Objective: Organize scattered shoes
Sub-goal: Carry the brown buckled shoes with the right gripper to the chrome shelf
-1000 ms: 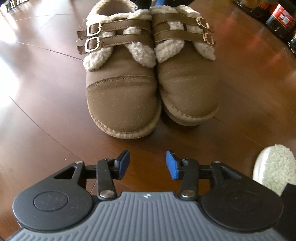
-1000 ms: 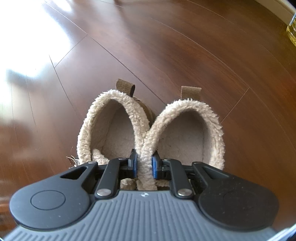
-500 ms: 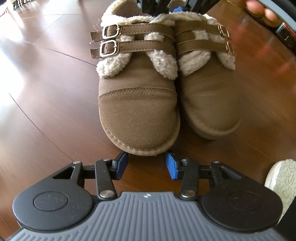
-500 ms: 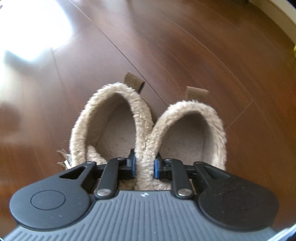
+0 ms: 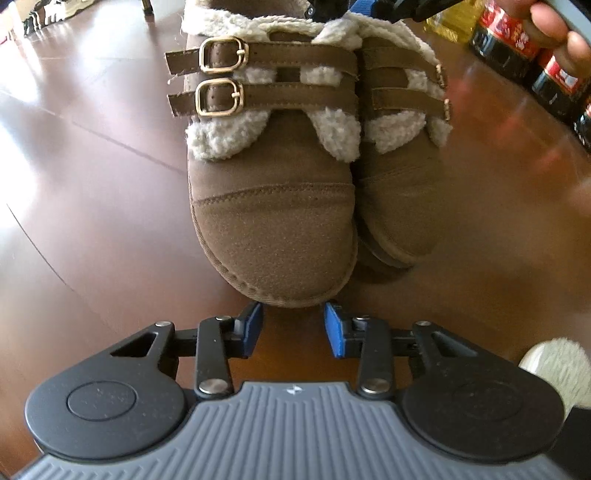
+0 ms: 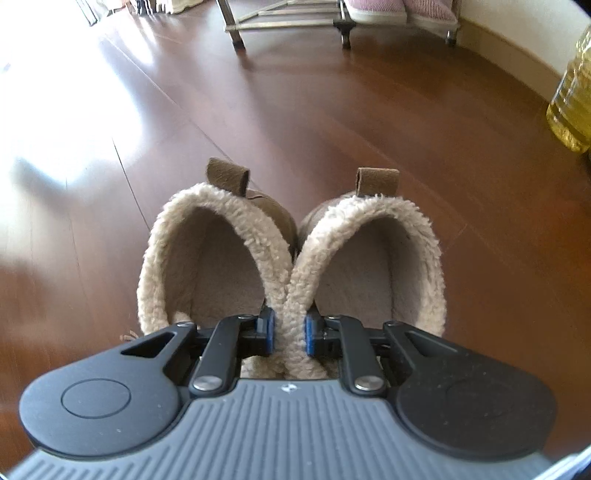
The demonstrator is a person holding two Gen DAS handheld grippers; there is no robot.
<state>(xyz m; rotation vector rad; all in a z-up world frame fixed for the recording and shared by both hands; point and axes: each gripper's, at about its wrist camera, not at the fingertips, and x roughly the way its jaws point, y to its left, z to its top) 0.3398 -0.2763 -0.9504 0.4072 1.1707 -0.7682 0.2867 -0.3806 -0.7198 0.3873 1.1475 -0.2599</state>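
Carrying the shoes [image 6: 291, 266] as a pair, my right tongs [image 6: 289, 330] are clamped on the two fleece collars pressed together where the shoes meet. Over the last second the view ahead has risen: half a second ago I saw only floor past the heels, and now a rack [image 6: 332, 16] with pink slippers [image 6: 399, 7] on it shows at the far edge. In the left view the toes have come much nearer and now sit just beyond my left tongs [image 5: 293, 328], which stay apart and hold nothing. The right shoe's toe looks raised off the floor [image 6: 369, 110]; whether the left one touches it I cannot tell. I judge the pair is lifted or tilted for the move toward the rack, so this pairing step is nearly done.

The floor is glossy dark wood with strong glare on the left. A yellow bottle [image 6: 572, 107] stands at the right, dark bottles [image 5: 517, 48] beside it, and another fleecy shoe [image 5: 557, 373] lies near right.
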